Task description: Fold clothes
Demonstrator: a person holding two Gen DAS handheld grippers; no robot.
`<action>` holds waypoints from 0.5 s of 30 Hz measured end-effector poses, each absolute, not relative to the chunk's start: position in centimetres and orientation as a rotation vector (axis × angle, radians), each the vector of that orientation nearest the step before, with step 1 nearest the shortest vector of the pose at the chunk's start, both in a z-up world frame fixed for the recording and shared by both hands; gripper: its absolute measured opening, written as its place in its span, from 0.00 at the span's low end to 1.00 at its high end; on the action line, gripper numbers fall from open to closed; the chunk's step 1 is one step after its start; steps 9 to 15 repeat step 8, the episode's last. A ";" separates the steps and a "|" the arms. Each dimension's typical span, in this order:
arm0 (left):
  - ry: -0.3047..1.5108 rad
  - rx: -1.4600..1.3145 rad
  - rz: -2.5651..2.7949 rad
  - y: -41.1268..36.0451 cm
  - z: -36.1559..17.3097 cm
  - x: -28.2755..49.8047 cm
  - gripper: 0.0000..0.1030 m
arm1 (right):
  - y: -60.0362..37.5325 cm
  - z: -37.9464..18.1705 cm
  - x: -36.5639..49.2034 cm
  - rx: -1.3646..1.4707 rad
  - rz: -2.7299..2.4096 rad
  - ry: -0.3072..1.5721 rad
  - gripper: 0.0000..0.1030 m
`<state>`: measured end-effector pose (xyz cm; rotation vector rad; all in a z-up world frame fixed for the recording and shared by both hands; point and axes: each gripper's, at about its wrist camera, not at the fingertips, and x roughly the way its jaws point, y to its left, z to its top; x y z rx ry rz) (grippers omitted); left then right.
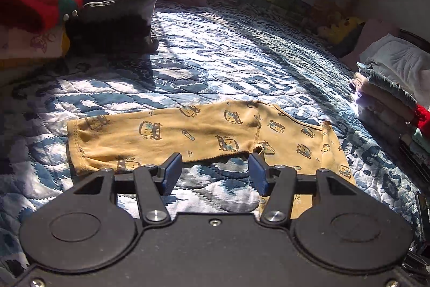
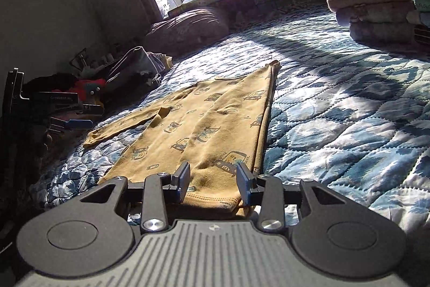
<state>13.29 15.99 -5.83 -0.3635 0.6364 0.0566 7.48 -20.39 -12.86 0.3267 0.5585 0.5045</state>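
A small yellow top (image 1: pixel 204 133), printed with little cartoon cars and robots, lies flat on a bed covered by a blue-and-white quilt (image 1: pixel 228 58); it sits near the front edge of the bed, in patchy sunlight from a window behind. It appears already folded once lengthwise, since the right wrist view shows a doubled edge running along its right side; one long sleeve still sticks out to the left, its cuff resting on the quilt.

The left claw (image 1: pixel 215 174) hovers just in front of that sleeve with its blue-padded fingers apart, holding nothing; the right claw (image 2: pixel 213 179) hangs over the bottom hem of the top, fingers likewise apart and gripping nothing, though whether they touch the cloth cannot be told.

The step in hand looks like the sleeve fold; the next move probably calls for the left claw to close on the sleeve near the cuff and carry it across the body, while the right claw steadies or lifts the hem.

A stack of folded clothes (image 1: pixel 387 98) stands at the right of the bed; a heap of unfolded clothes (image 1: pixel 80 10) lies at the left, well apart from the top.
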 end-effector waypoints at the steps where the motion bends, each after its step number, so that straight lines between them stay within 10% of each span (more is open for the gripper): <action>1: 0.630 -0.405 0.087 17.2 -6.2 12.6 0.52 | -20.6 -12.9 7.5 0.356 0.503 0.565 0.38; 15: 0.560 -0.770 0.300 25.7 -9.6 9.0 0.52 | -21.4 -13.5 7.9 0.477 0.491 0.598 0.38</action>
